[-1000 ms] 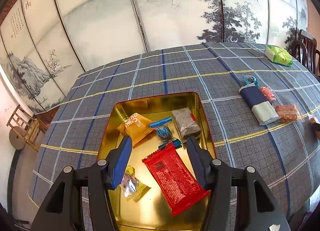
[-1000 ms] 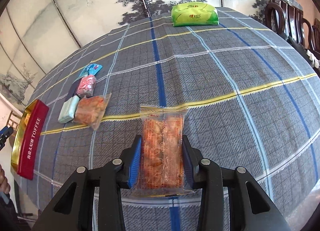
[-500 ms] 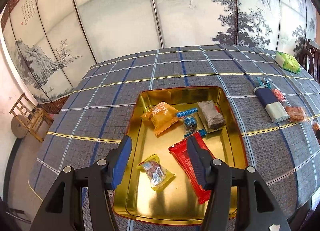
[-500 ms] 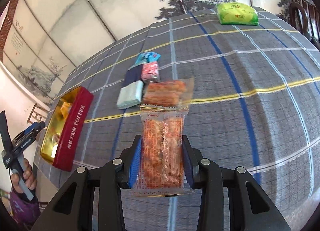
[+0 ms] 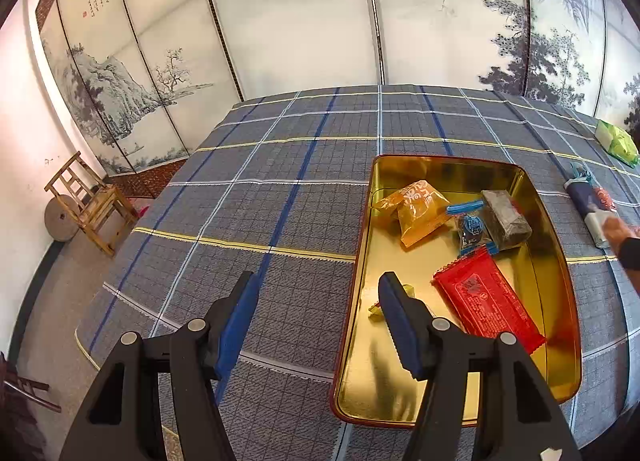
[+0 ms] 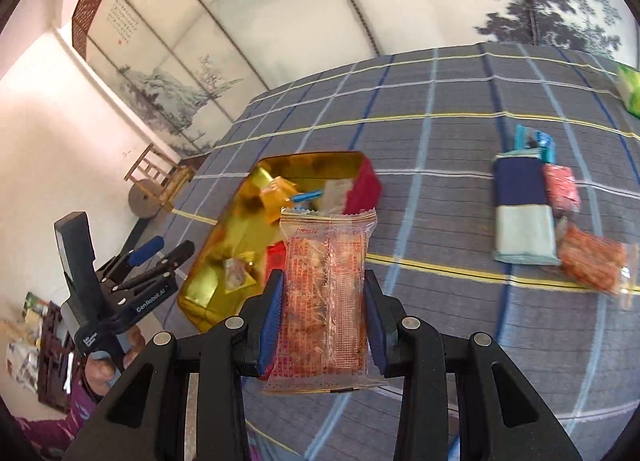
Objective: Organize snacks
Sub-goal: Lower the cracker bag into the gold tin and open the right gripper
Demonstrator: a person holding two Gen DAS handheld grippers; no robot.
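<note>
- My left gripper (image 5: 316,301) hangs over the plaid tablecloth (image 5: 280,165) beside the gold tin (image 5: 560,261); its jaws are opening with nothing between them.
- In the tin I see 5 snacks, among them an orange packet (image 5: 420,213) and a red packet (image 5: 486,301).
- My right gripper (image 6: 323,297) is clamped on a clear cracker packet (image 6: 326,281), held above the tablecloth near the tin's edge.

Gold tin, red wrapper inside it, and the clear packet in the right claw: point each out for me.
gold tin (image 5: 472,165): left wrist view, bare far wall.
red wrapper (image 5: 486,299): left wrist view, middle of its face.
clear packet (image 6: 326,293): right wrist view, middle, between the right claw's pads.
</note>
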